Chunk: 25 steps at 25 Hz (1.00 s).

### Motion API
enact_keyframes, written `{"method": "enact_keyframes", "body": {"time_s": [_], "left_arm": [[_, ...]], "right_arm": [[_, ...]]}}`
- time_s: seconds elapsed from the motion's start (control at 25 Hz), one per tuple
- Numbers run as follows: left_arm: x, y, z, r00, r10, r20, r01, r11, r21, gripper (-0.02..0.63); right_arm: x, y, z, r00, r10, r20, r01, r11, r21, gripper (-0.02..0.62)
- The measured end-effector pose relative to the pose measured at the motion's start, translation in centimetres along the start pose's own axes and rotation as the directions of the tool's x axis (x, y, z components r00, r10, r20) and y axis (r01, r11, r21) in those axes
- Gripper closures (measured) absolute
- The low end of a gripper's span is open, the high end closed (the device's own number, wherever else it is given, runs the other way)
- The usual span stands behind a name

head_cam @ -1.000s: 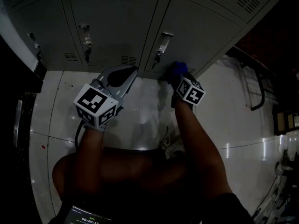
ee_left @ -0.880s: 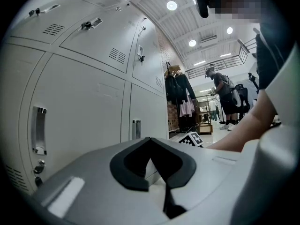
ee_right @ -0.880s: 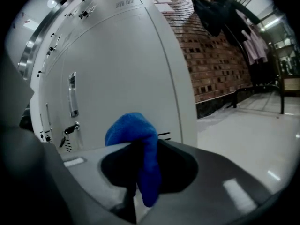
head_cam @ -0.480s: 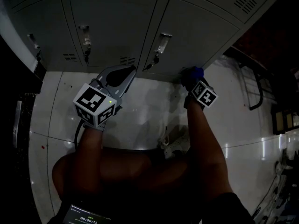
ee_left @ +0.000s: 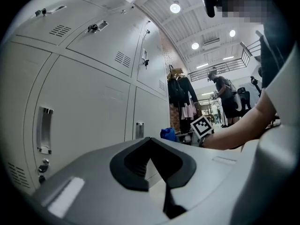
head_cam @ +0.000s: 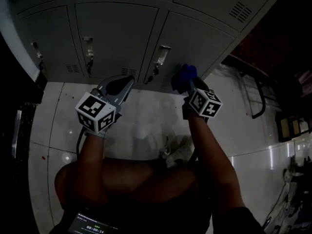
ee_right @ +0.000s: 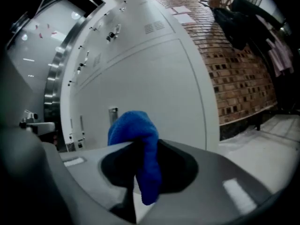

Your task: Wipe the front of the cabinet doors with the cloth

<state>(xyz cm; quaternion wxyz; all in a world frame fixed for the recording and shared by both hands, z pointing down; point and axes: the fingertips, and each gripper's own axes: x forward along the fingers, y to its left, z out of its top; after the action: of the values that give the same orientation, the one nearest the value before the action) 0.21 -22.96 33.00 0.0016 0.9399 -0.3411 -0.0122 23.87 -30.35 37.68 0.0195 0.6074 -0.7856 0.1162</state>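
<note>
One cloth point(ee_right: 136, 135), blue, pinched in the right gripper point(ee_right: 140, 172), sits at the cabinet door point(head_cam: 204, 38) just right of its handle point(head_cam: 161, 57); the left gripper point(ee_left: 154, 168), jaws together, empty, hangs left. Press flat, overlap strokes.

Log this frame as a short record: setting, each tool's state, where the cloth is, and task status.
setting: grey locker doors above a glossy white floor
left tool: shut, empty, pointed toward the doors
right tool: shut on the blue cloth
cloth position: at the lower part of the right-hand door, right of its latch handle; contact unclear
task status: cloth is placed for wiping that door
</note>
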Motion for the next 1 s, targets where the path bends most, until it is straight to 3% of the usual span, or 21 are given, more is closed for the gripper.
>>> {"method": "enact_keyframes", "body": {"time_s": [0.2, 0.44, 0.56, 0.72, 1.0], "left_arm": [[0.6, -1.8, -0.7, 0.998, -0.049, -0.032, 0.05, 0.998, 0.032, 0.606], [0.8, -2.8, -0.4, 0.997, -0.076, -0.017, 0.077, 0.995, 0.059, 0.606], [1.0, -2.9, -0.8, 0.996, -0.08, -0.03, 0.081, 0.995, 0.066, 0.606], [1.1, -2.9, -0.6, 0.997, -0.074, -0.037, 0.076, 0.995, 0.066, 0.606], [1.1, -3.6, -1.1, 0.995, -0.088, -0.051, 0.092, 0.992, 0.084, 0.606]], "right_arm": [[-3.3, 8.3, 1.7, 0.975, 0.221, -0.017, -0.222, 0.97, -0.1, 0.518], [-6.1, 13.5, 1.0, 0.896, 0.443, 0.007, -0.438, 0.888, -0.142, 0.518], [-6.2, 15.0, 0.7, 0.867, 0.498, 0.019, -0.491, 0.861, -0.13, 0.518], [-6.3, 16.7, -0.3, 0.842, 0.538, -0.03, -0.532, 0.819, -0.215, 0.518], [-6.5, 16.7, 0.2, 0.83, 0.557, -0.006, -0.552, 0.821, -0.142, 0.518]]}}
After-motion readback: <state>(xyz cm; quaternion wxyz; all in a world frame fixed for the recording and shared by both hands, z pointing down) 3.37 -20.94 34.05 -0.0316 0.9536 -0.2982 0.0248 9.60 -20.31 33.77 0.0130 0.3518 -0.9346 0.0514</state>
